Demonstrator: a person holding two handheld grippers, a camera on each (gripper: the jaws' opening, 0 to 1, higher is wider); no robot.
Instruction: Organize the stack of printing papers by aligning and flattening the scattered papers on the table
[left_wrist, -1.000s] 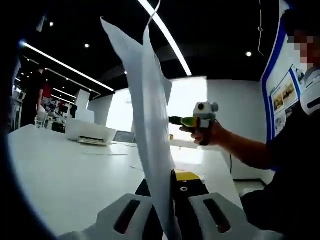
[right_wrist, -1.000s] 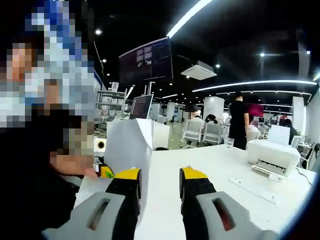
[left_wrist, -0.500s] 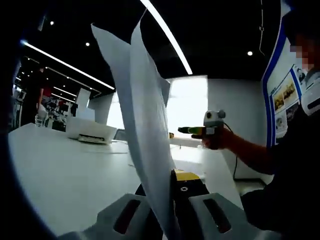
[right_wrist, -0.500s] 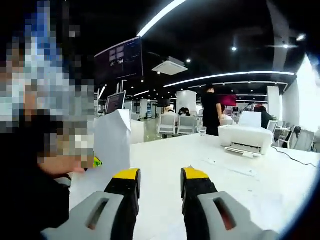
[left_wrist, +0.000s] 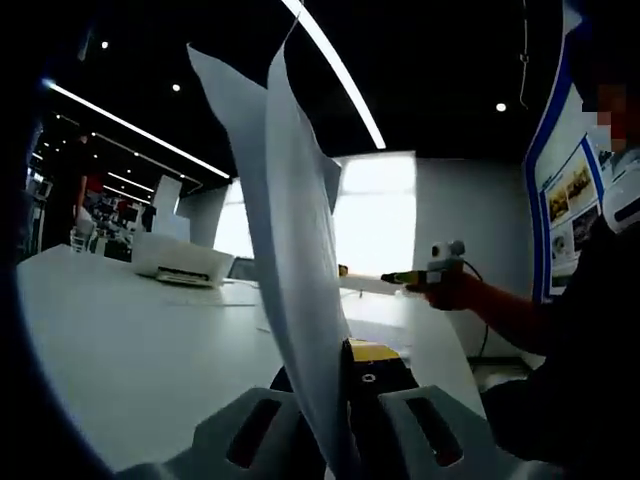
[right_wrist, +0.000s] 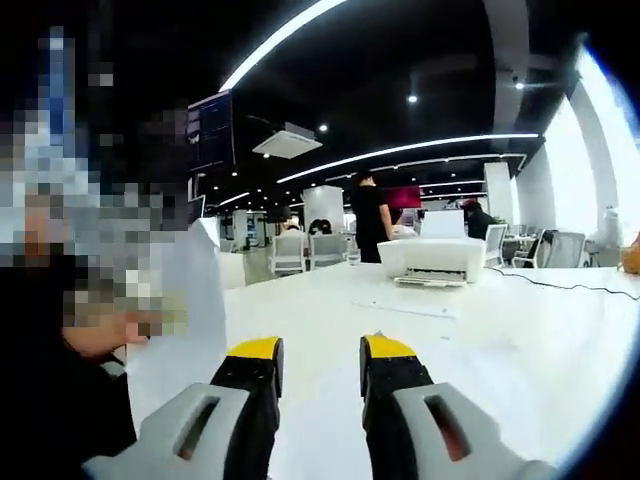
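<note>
In the left gripper view a bunch of white printing papers stands upright, edge-on, rising from between my left gripper's jaws, which are shut on its lower edge. Beyond it, at the right, a person's hand holds my right gripper above the white table. In the right gripper view my right gripper is open with nothing between its yellow-tipped jaws. The same white papers stand at the left of that view, next to the person's hand.
A white printer stands on the table's far side, also seen as the printer. Loose sheets lie flat in front of it. A person in black stands behind the table, with office chairs beyond.
The right gripper has swung rightward and away from the held papers; its view has panned, so the printer now sits near centre. The left gripper still holds the papers upright.
</note>
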